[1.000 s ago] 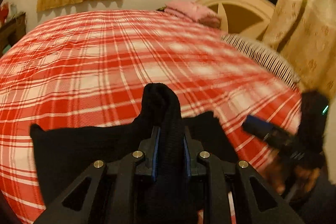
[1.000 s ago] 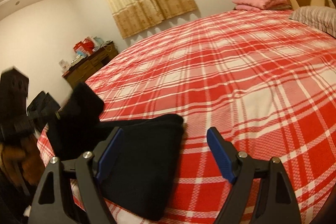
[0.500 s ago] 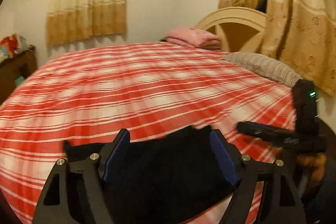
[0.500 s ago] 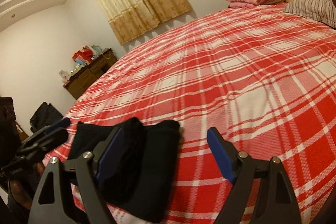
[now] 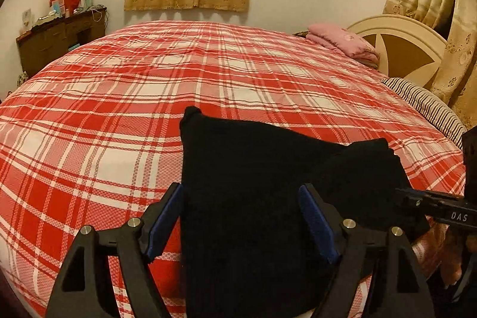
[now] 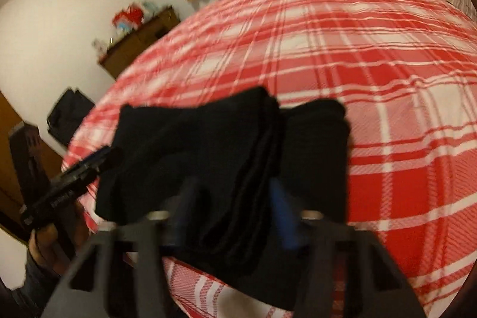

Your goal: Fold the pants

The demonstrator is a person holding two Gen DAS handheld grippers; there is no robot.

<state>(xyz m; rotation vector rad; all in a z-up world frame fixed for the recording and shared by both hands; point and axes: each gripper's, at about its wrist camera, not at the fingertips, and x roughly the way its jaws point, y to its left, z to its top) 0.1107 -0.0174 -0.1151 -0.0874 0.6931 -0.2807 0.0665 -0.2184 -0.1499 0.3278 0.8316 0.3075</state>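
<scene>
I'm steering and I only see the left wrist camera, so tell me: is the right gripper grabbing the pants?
Observer: The right gripper has its jaws closing, with a stacked fold of the pants between them.
Child: Is anything past the bed's edge that I can't see?
Observer: Yes, a dark bag sits low by the wall, left of the bed.

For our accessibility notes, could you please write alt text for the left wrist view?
Folded black pants lie on a red plaid bedspread, between the open left gripper's blue-padded fingers. The right gripper reaches in at the right edge.
</scene>
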